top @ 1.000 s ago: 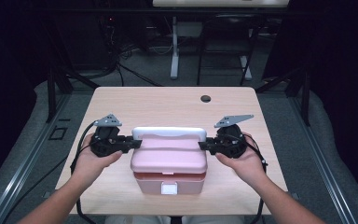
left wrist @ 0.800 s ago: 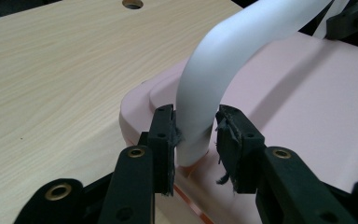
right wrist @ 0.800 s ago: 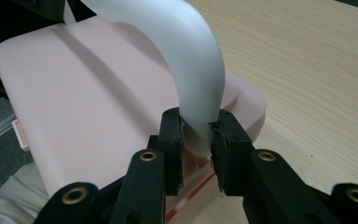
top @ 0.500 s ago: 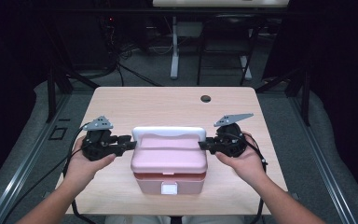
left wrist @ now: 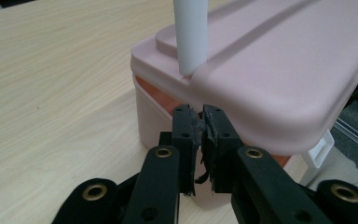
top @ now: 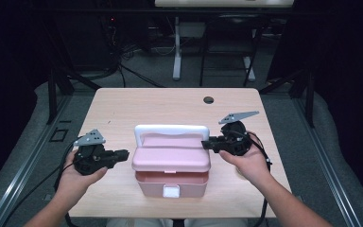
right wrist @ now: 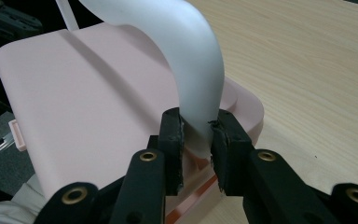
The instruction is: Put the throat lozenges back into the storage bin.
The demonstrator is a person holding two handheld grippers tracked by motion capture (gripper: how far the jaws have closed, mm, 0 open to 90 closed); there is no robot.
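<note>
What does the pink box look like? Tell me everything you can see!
The pink box looks like smooth plastic. It stands near the front edge of the wooden table. Its lid is lifted a little, showing a gap. A white latch sits on the front. The white handle stands up, and the right gripper pinches its end. The left gripper is shut beside the box.

Both grippers [top: 123, 155] [top: 207, 144]: black bodies, grey three-cornered top plates, brass-ringed jaw screws, worn pads [left wrist: 196, 135], trailing black cables. Forearms bare.
</note>
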